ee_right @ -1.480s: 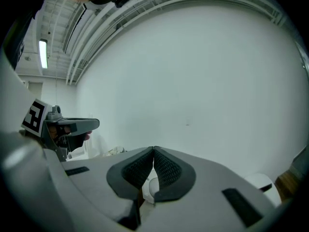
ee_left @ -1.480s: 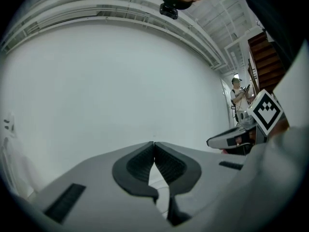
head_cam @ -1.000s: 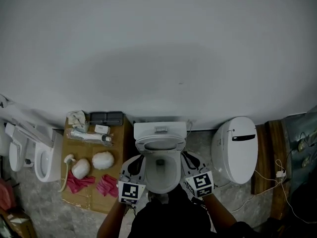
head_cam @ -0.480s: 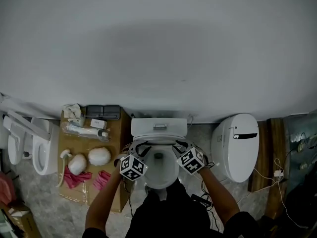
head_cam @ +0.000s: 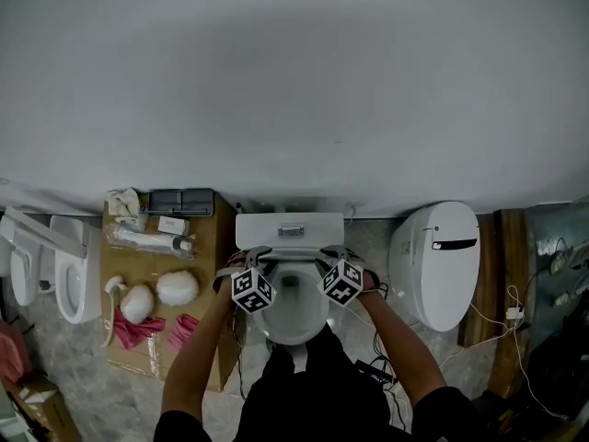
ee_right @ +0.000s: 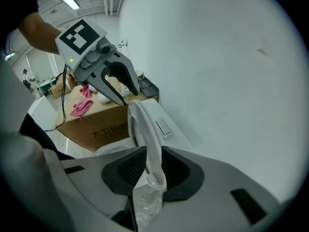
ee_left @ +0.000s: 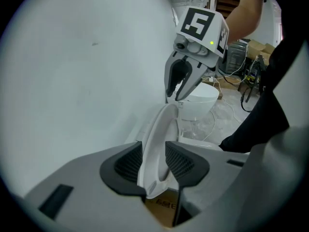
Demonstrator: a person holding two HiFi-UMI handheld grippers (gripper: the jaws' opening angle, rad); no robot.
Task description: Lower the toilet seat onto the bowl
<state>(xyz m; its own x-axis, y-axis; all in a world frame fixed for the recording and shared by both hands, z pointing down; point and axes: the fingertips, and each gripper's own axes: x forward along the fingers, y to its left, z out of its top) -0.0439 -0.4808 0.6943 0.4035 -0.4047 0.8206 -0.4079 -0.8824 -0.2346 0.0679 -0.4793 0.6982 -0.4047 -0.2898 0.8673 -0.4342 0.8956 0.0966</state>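
The white toilet (head_cam: 293,313) stands mid-floor with its seat (head_cam: 291,254) raised against the tank (head_cam: 291,230). My left gripper (head_cam: 247,260) is at the seat's left edge and my right gripper (head_cam: 333,256) at its right edge. In the left gripper view the upright seat rim (ee_left: 161,127) runs between the jaws of the left gripper (ee_left: 153,161), which have just been opening. In the right gripper view the seat rim (ee_right: 144,122) stands between the jaws of the right gripper (ee_right: 153,166), also just opening. I see neither pair of pads pressing on the rim.
A second white toilet (head_cam: 435,263) with its lid shut stands at the right. A cardboard box (head_cam: 210,247) at the left carries bottles, white bundles and pink cloths (head_cam: 138,328). More white toilet parts (head_cam: 66,267) lie far left. Cables (head_cam: 379,368) trail on the floor. The wall is just behind the tank.
Both grippers have moved from beside the front of the bowl back towards the tank, to the two sides of the raised seat. The seat still stands upright.
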